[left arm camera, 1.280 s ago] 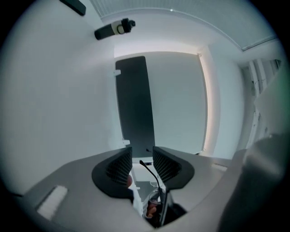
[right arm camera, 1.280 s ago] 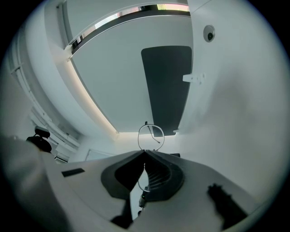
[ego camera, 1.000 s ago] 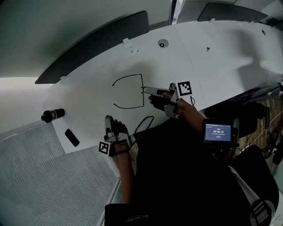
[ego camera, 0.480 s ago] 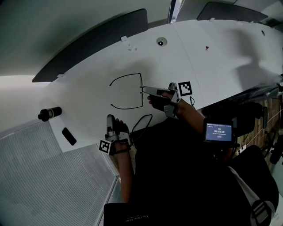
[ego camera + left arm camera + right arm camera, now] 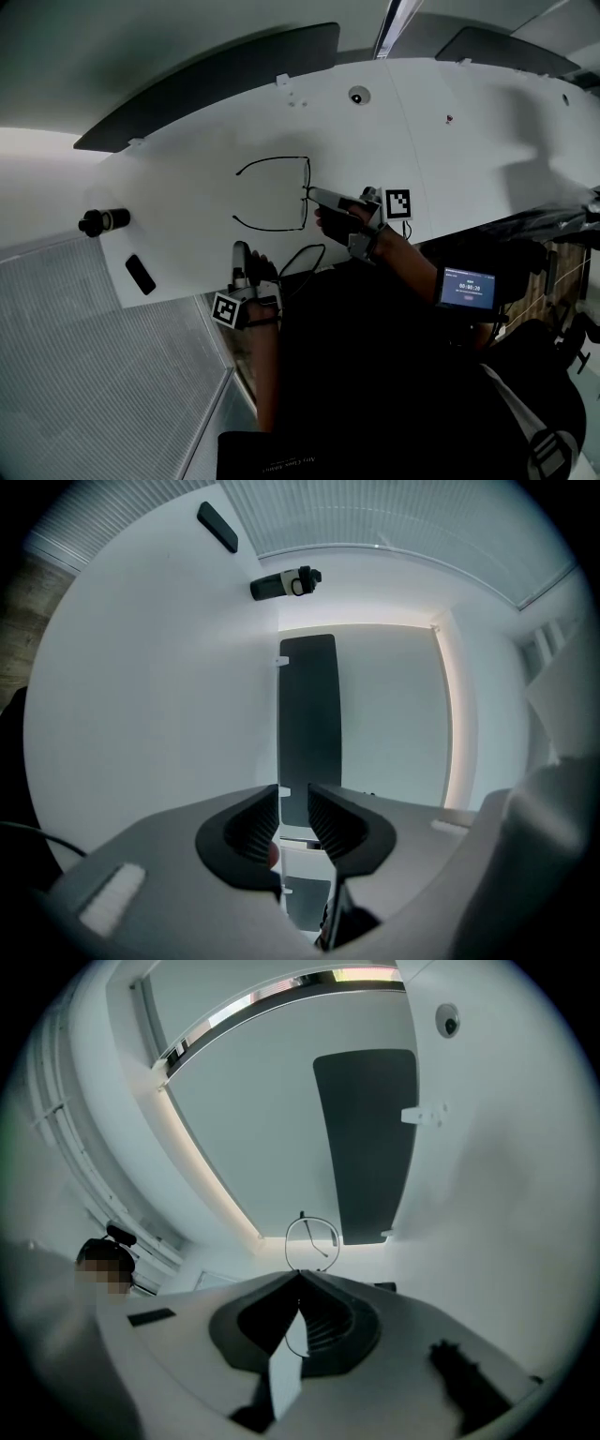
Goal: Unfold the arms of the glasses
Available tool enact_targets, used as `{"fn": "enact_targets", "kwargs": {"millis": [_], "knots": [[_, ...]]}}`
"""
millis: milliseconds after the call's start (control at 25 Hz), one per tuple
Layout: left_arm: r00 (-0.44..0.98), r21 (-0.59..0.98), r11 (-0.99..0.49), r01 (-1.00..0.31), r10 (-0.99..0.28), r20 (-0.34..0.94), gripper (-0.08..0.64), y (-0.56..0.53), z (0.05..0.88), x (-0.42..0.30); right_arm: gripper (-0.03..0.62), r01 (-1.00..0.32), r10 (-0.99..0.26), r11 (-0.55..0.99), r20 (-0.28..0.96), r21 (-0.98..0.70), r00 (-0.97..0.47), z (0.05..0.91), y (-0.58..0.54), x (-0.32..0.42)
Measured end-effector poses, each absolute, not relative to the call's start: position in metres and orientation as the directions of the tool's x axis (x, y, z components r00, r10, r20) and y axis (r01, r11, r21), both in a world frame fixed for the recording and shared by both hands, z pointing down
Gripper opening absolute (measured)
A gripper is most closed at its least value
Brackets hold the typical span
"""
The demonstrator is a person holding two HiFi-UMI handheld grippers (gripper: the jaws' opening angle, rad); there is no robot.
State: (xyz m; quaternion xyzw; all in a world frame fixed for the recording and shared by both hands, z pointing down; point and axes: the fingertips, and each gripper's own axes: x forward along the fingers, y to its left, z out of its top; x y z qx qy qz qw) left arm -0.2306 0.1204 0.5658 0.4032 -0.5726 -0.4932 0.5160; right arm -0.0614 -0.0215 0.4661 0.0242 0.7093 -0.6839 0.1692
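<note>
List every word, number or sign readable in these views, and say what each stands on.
Small screen: timer-like digits, too small to read surely.
Dark clothing: a line of pale print, too blurred to read.
Marker cube on the left gripper and marker cube on the right gripper: black-and-white square patterns, no letters.
Glasses, table: no print visible.

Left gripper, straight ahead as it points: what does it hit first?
Likely the dark panel across the table; the left gripper, jaws just closing on nothing, sees nothing before it. The near arm of the glasses lies close to that line.
</note>
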Motion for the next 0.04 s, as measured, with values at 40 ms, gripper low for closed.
{"fn": "enact_targets", "kwargs": {"millis": [40], "knots": [[-0.148, 0.981, 0.190, 0.048, -0.970, 0.195, 0.089, 0.1234, 0.5652, -0.2362, 0.009, 0.283, -0.208, 0.066, -0.291, -0.957, -0.934, 0.4614, -0.0193, -0.0664]]}}
